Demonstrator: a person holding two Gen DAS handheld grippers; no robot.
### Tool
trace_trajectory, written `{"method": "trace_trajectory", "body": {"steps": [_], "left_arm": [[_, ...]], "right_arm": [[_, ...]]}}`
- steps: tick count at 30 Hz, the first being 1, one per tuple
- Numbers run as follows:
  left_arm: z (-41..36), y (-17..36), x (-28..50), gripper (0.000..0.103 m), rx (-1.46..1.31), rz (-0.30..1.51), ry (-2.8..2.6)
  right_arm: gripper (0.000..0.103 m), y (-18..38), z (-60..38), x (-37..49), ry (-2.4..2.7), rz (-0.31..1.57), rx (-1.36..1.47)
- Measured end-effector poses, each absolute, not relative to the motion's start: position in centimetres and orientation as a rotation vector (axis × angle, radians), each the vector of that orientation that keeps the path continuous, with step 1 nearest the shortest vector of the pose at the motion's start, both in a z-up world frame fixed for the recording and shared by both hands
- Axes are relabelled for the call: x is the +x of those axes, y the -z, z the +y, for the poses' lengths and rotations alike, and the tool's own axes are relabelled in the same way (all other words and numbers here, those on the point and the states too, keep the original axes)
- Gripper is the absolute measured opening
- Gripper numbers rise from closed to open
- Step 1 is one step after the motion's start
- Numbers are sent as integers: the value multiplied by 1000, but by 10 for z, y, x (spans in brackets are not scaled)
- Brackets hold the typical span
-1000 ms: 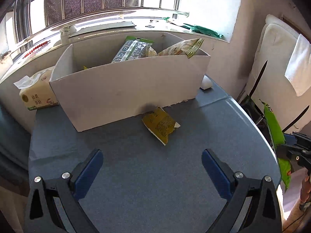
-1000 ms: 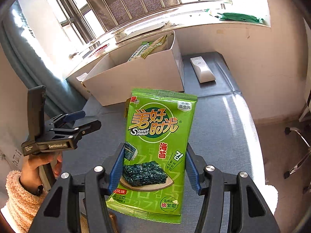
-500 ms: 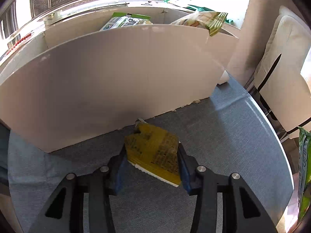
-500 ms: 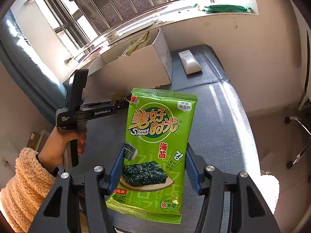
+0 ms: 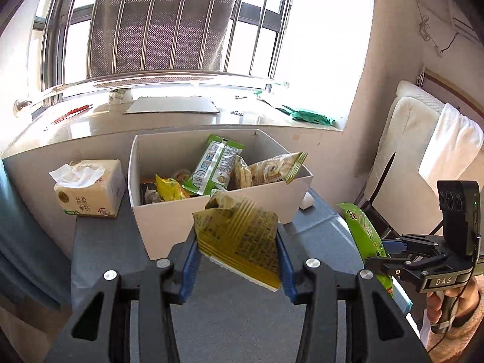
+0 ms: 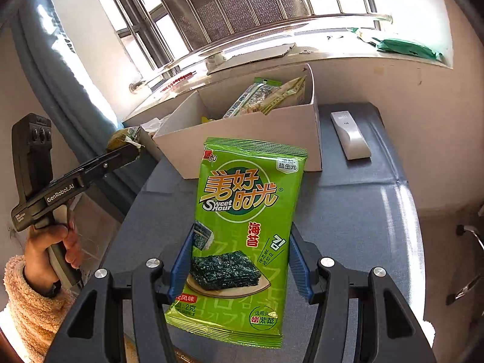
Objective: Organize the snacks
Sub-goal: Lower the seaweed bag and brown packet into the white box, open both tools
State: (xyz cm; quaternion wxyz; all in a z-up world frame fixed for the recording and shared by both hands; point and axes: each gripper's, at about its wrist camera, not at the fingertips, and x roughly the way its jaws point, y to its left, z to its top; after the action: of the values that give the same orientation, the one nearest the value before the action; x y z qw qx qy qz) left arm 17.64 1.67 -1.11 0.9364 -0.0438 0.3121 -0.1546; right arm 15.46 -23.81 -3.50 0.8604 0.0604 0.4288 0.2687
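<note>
Left tongs (image 5: pixel 236 257) pinch yellow packet (image 5: pixel 242 239); right tongs (image 6: pixel 239 263) pinch green seaweed packet (image 6: pixel 242 233).

We hold the left hand-held gripper (image 5: pixel 236 251) raised, its blue pads (image 5: pixel 189 257) pinched on a yellow snack packet (image 5: pixel 239 242). Our right hand-held gripper (image 6: pixel 242 260) clamps a green seaweed packet (image 6: pixel 242 236) upright. Our left hand (image 6: pixel 50 251), in a fuzzy sleeve, grips its handle.

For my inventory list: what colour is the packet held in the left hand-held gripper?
Mustard yellow with dark print on the packet; the left wrist view shows it best.
</note>
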Motion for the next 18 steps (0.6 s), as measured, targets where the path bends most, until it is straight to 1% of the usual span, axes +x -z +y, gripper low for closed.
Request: {"method": "trace_trajectory", "body": {"steps": [3, 6, 9, 12, 15, 16, 17, 18], "left_arm": [[29, -11, 201, 50, -87, 612, 301], [33, -19, 238, 50, -117, 611, 284], [32, -12, 283, 50, -124, 668, 251], [31, 7, 324, 50, -123, 738, 197], [35, 19, 347, 52, -141, 761, 153], [38, 23, 350, 64, -158, 770, 140], [40, 25, 352, 77, -175, 782, 126], [43, 26, 352, 103, -194, 780, 108]], "right_arm": [[62, 7, -221, 189, -566, 851, 98], [62, -14, -204, 235, -576, 835, 100], [62, -19, -188, 285, -517, 860, 79], [62, -9, -177, 334, -473, 929, 88], [63, -7, -178, 366, -428, 941, 84], [66, -8, -178, 371, -416, 928, 80], [76, -8, -180, 377, -402, 923, 87], [82, -9, -182, 380, -386, 924, 104]]}}
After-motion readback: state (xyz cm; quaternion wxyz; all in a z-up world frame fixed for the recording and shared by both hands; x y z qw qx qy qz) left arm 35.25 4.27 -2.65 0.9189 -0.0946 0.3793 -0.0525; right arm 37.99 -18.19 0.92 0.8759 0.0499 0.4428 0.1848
